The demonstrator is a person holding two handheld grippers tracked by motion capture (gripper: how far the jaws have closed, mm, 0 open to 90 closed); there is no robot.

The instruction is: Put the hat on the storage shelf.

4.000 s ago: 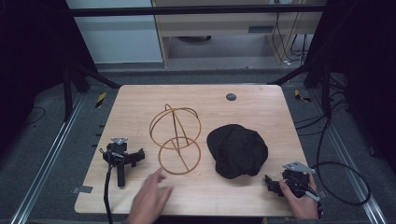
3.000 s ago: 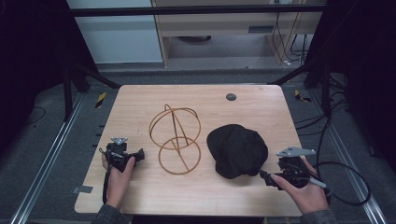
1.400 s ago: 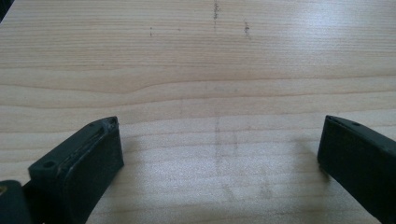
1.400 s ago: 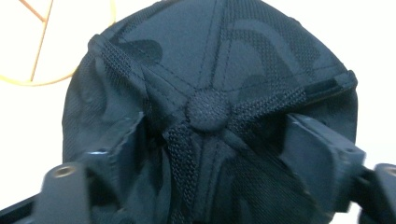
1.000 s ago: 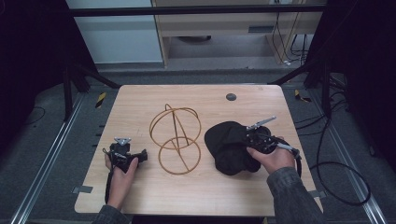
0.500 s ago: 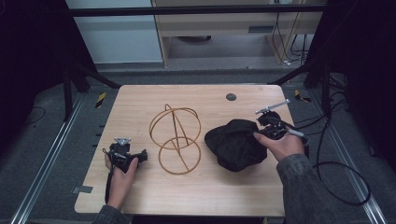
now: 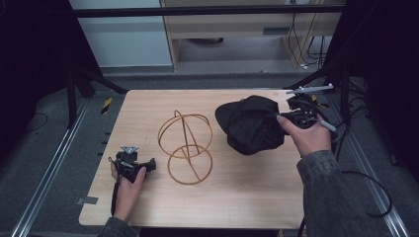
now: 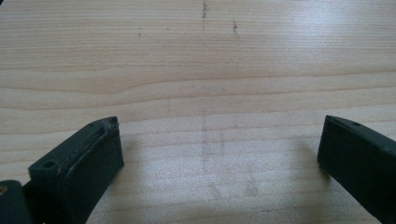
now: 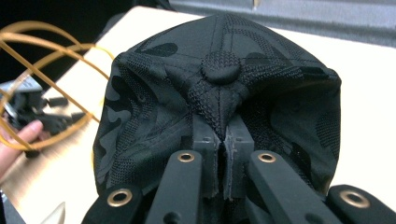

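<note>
Over the table's right side, my right gripper point(image 9: 223, 140) pinches the black camouflage-patterned fabric cap point(image 7: 252, 123) clear of the wood, while the bent-cane wire stand point(image 7: 186, 146) waits bare and my left gripper point(image 7: 132, 163) rests spread.

- No readable text, labels, brands or numbers in any view.
- Black cap point(image 9: 219, 98): camo pattern only, no logo legible.
- Tabletop point(image 8: 201, 70): bare wood grain, faint marks, no writing.
</note>
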